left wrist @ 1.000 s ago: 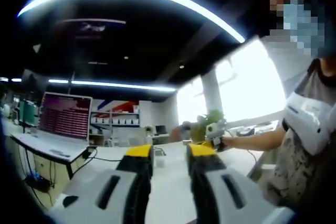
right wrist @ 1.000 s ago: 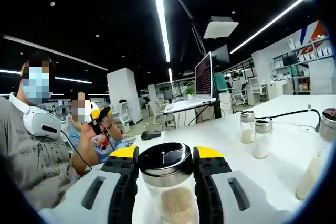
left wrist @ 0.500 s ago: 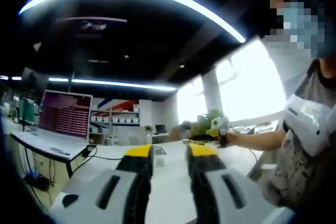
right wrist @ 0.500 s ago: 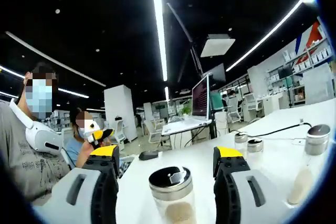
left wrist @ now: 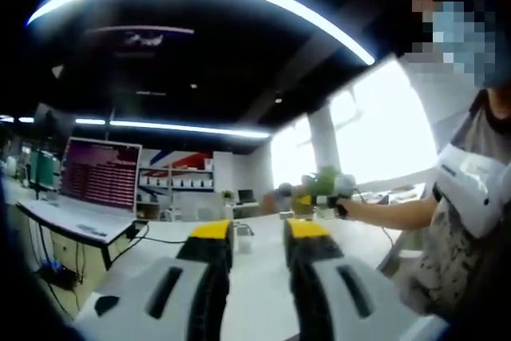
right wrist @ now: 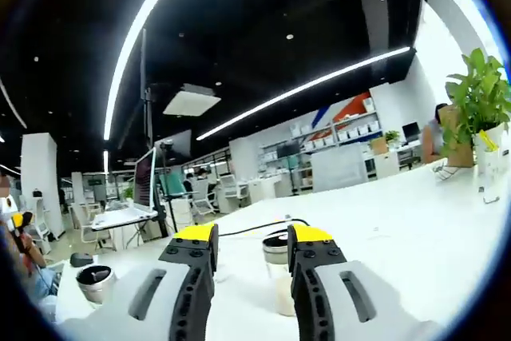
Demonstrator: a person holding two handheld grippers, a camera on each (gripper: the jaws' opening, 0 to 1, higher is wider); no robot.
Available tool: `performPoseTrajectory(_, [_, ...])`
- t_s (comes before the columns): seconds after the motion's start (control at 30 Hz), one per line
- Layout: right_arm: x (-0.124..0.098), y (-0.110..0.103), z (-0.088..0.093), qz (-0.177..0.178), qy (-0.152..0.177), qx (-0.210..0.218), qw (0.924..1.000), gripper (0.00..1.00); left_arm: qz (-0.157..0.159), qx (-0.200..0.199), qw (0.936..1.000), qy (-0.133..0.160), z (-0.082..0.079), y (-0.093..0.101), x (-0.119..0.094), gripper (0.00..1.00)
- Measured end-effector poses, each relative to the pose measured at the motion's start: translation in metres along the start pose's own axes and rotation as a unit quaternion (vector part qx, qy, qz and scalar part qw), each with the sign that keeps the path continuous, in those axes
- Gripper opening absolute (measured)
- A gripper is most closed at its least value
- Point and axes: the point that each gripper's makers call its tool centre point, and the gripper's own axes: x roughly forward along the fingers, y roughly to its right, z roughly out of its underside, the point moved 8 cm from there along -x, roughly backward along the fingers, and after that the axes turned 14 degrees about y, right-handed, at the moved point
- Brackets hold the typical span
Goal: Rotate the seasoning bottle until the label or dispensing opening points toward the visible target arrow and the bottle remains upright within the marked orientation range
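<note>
In the right gripper view, a glass seasoning bottle [right wrist: 96, 283] with a dark metal cap stands upright on the white table [right wrist: 399, 213] at the lower left, away from the jaws. My right gripper [right wrist: 251, 237] has its yellow-tipped jaws close together with nothing held. A second bottle [right wrist: 275, 265] with pale contents stands just beyond the tips, partly hidden by the right jaw. In the left gripper view, my left gripper [left wrist: 257, 233] is shut and empty above the table. The right gripper [left wrist: 323, 189] appears there too, raised in the person's hand at centre right.
A potted plant [right wrist: 479, 109] stands at the table's far right. A black cable [right wrist: 255, 225] runs across the table behind the jaws. A monitor [left wrist: 100, 175] and a desk are at the left. The person [left wrist: 471, 189] stands on the right.
The right gripper's jaws have closed from wide apart, and its view has swung right. The released bottle now sits at the lower left. In the left view, the person's hand rose slightly.
</note>
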Motion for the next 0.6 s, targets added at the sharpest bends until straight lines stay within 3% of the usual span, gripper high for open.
performPoseTrajectory(0.2, [0.024,0.012,0.016,0.024,-0.026,-0.042,0.9985,0.51,-0.008,0.003,1.0,0.001,-0.002,-0.004,-0.002,0.27])
performPoseTrajectory(0.33, [0.038,0.011,0.026,0.024,-0.039,-0.048,0.9978,0.52,-0.013,0.004,0.9999,0.003,-0.004,-0.007,-0.004,0.27])
performPoseTrajectory(0.53, [0.049,-0.005,0.041,0.02,-0.055,-0.069,0.9959,0.56,-0.017,0.005,0.9998,0.003,-0.005,-0.009,-0.006,0.27])
performPoseTrajectory(0.6, [0.059,0.005,0.044,0.022,-0.059,-0.073,0.9954,0.55,-0.018,0.006,0.9998,0.002,-0.005,-0.009,-0.006,0.27])
